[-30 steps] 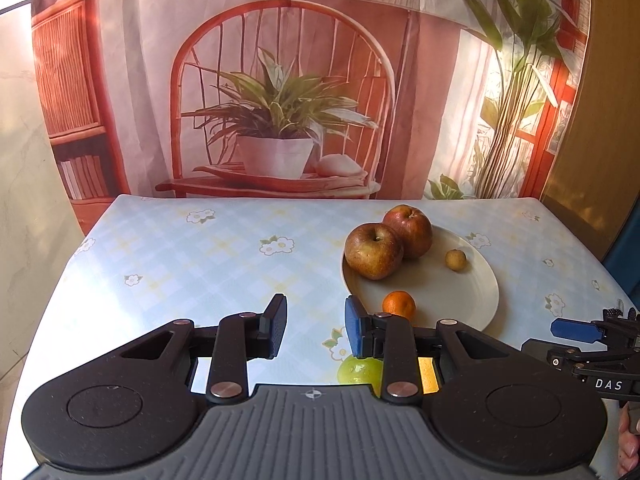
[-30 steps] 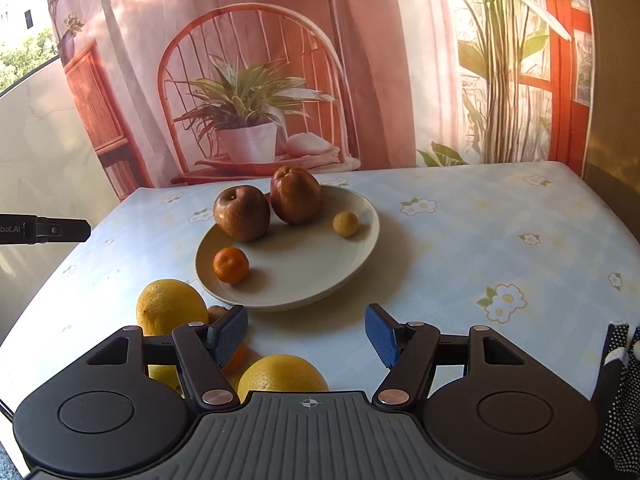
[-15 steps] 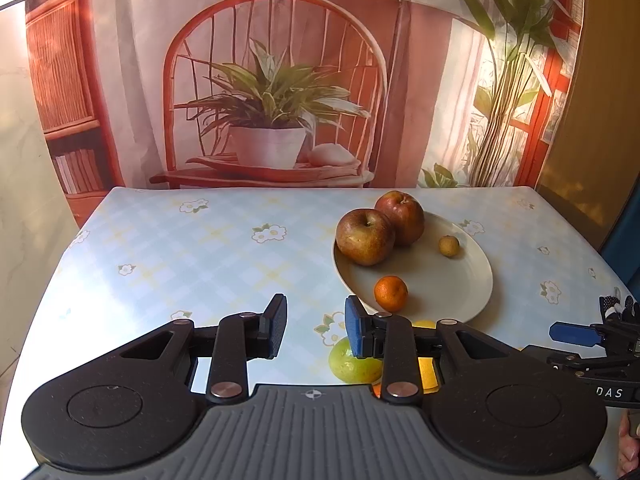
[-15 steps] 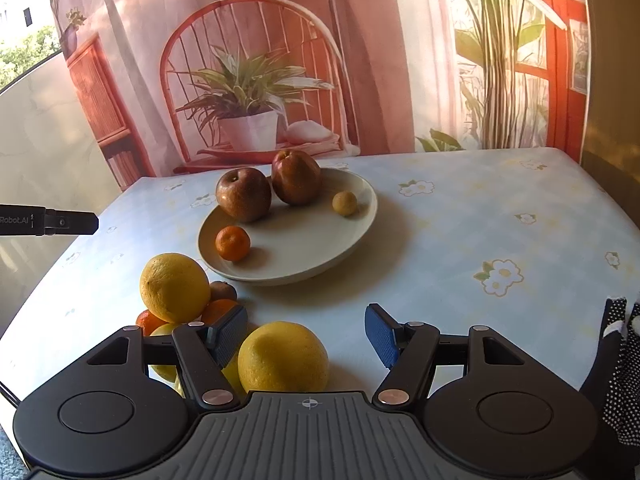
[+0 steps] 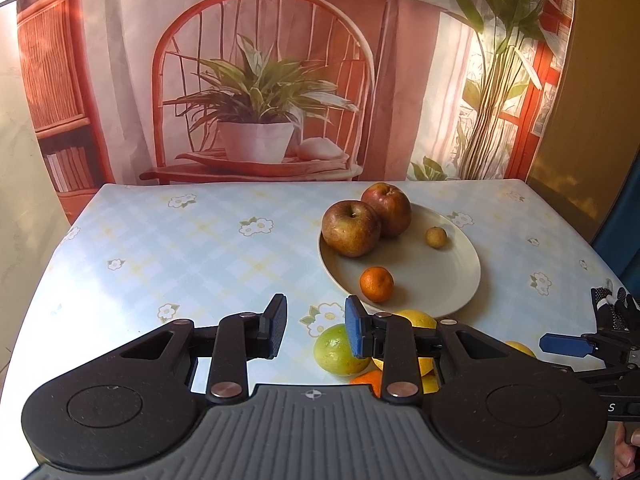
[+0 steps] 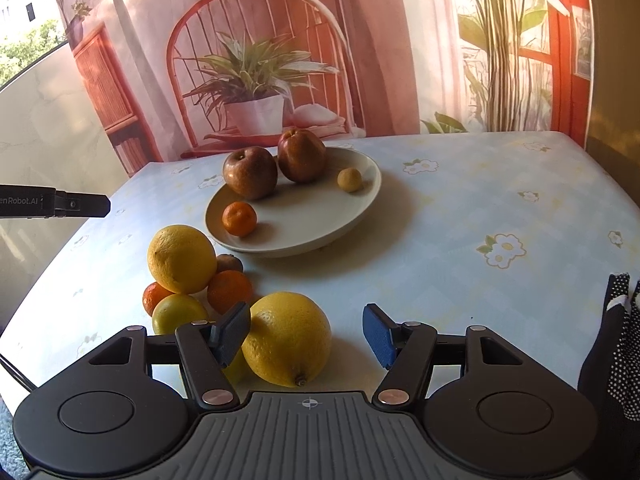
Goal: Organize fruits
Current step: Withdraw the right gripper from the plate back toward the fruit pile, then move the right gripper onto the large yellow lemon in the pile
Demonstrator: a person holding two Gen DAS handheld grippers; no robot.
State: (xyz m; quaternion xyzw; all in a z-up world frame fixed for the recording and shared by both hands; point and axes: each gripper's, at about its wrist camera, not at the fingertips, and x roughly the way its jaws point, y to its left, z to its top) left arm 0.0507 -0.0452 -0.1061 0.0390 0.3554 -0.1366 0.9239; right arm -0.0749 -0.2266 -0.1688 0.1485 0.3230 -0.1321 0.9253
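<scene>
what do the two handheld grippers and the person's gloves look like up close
Both grippers share one design: a grey ribbed body with a small crosshair mark, two round black discs, black linkage arms with silver rivets, and blue textured pads. That holds for the left gripper and the right gripper. The left one's side carries white lettering. The glove is black with white dots. No cables are clearly visible.

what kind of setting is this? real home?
Likely a staged tabletop set rather than a real room: a printed backdrop of a chair and plants hangs behind a table with a floral cloth and a plate of fruit.
</scene>
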